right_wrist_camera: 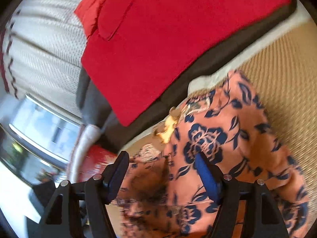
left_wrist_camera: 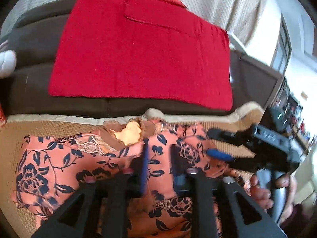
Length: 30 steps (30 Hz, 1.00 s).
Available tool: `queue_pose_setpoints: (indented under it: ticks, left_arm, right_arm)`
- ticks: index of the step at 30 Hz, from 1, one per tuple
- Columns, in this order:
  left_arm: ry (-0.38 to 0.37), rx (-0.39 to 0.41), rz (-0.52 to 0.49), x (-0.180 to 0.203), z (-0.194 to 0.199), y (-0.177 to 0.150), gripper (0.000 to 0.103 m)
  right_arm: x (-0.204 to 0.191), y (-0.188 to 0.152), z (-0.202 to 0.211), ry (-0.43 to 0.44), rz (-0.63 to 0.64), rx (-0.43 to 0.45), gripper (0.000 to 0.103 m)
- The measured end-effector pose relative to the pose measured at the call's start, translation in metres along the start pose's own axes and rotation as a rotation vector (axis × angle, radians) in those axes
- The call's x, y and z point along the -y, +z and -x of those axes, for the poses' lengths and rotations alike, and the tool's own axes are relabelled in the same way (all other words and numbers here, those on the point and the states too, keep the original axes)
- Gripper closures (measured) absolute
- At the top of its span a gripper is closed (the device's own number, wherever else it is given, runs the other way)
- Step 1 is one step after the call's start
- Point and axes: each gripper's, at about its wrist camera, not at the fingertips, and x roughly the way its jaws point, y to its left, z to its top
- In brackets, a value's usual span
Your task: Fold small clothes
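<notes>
Blue pads on my left gripper [left_wrist_camera: 158, 158] stand part-way apart over the flowered garment [left_wrist_camera: 65, 170], pinching nothing that I can see. My right gripper [right_wrist_camera: 162, 176] is spread wide, also empty, hovering above the same cloth; in the left view it sits at three o'clock. The garment lies rumpled on the woven mat [left_wrist_camera: 11, 138], with the red cloth [left_wrist_camera: 138, 55] at twelve o'clock on the dark cushion [left_wrist_camera: 35, 39]. I judge the next fold wants both grippers pinching matching edges; smoothing first should keep the crease straight.
</notes>
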Motion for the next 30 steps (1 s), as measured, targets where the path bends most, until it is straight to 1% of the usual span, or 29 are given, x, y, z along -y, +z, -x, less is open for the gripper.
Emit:
queue_pose_setpoints:
  ticks: [1,2,4,5,6,7,9,10,12,13,15,18,19,21,22,23,25,26,27,28,29,30]
  left_arm:
    - [0.031,0.027,0.021,-0.011,0.009,0.003,0.050]
    - [0.077,0.063,0.050,-0.021,0.021,0.003,0.046]
    - [0.153,0.102,0.117,-0.045,0.042,0.004,0.045]
    - [0.196,0.107,0.146,-0.057,0.048,0.003,0.045]
    - [0.253,0.107,0.167,-0.070,0.050,0.001,0.045]
    - [0.334,0.101,0.185,-0.085,0.057,-0.001,0.045]
    - [0.416,0.082,0.206,-0.102,0.063,-0.006,0.045]
    - [0.460,0.064,0.219,-0.112,0.065,-0.010,0.045]
    - [0.493,0.032,0.220,-0.122,0.057,-0.015,0.045]
    - [0.511,0.003,0.220,-0.127,0.049,-0.019,0.045]
    - [0.533,-0.051,0.223,-0.135,0.037,-0.027,0.045]
    - [0.592,-0.188,0.228,-0.151,0.012,-0.044,0.045]
    - [0.582,-0.216,0.246,-0.158,0.008,-0.049,0.045]
    - [0.563,-0.226,0.275,-0.163,0.006,-0.051,0.045]
    - [0.564,-0.223,0.277,-0.163,0.008,-0.050,0.045]
    - [0.571,-0.223,0.270,-0.163,0.008,-0.049,0.045]
    - [0.589,-0.229,0.264,-0.164,0.009,-0.049,0.045]
    - [0.590,-0.229,0.270,-0.166,0.010,-0.051,0.045]
    - [0.588,-0.228,0.276,-0.167,0.011,-0.052,0.045]
    - [0.586,-0.226,0.282,-0.169,0.015,-0.052,0.045]
    - [0.588,-0.225,0.286,-0.170,0.016,-0.053,0.045]
    - [0.588,-0.224,0.287,-0.171,0.017,-0.052,0.045]
  right_arm:
    - [0.002,0.000,-0.003,0.011,-0.018,-0.012,0.027]
    - [0.003,-0.001,-0.007,0.015,-0.032,-0.030,0.027]
    - [0.002,-0.004,-0.016,0.027,-0.042,-0.057,0.027]
    - [0.000,-0.008,-0.024,0.059,-0.054,-0.088,0.027]
    - [-0.002,-0.012,-0.032,0.091,-0.069,-0.117,0.027]
    - [-0.005,-0.016,-0.039,0.113,-0.081,-0.142,0.027]
    - [-0.013,-0.025,-0.054,0.116,-0.075,-0.177,0.027]
    - [-0.019,-0.031,-0.062,0.097,-0.058,-0.195,0.027]
    - [-0.031,-0.044,-0.083,0.026,-0.008,-0.222,0.027]
    - [-0.034,-0.047,-0.091,-0.008,0.006,-0.228,0.027]
    - [-0.038,-0.056,-0.108,-0.106,0.040,-0.224,0.027]
    - [-0.048,-0.067,-0.127,-0.211,0.104,-0.190,0.027]
    - [-0.053,-0.070,-0.130,-0.233,0.126,-0.182,0.027]
    - [-0.064,-0.077,-0.141,-0.296,0.197,-0.183,0.027]
    - [-0.072,-0.083,-0.148,-0.343,0.252,-0.180,0.027]
    - [-0.077,-0.086,-0.152,-0.372,0.291,-0.178,0.027]
    - [-0.091,-0.096,-0.164,-0.417,0.384,-0.191,0.031]
    - [-0.094,-0.101,-0.171,-0.417,0.409,-0.211,0.039]
    - [-0.095,-0.107,-0.175,-0.412,0.426,-0.236,0.051]
    - [-0.097,-0.114,-0.183,-0.402,0.448,-0.272,0.058]
    - [-0.098,-0.118,-0.186,-0.399,0.462,-0.282,0.067]
    - [-0.099,-0.120,-0.186,-0.393,0.466,-0.280,0.072]
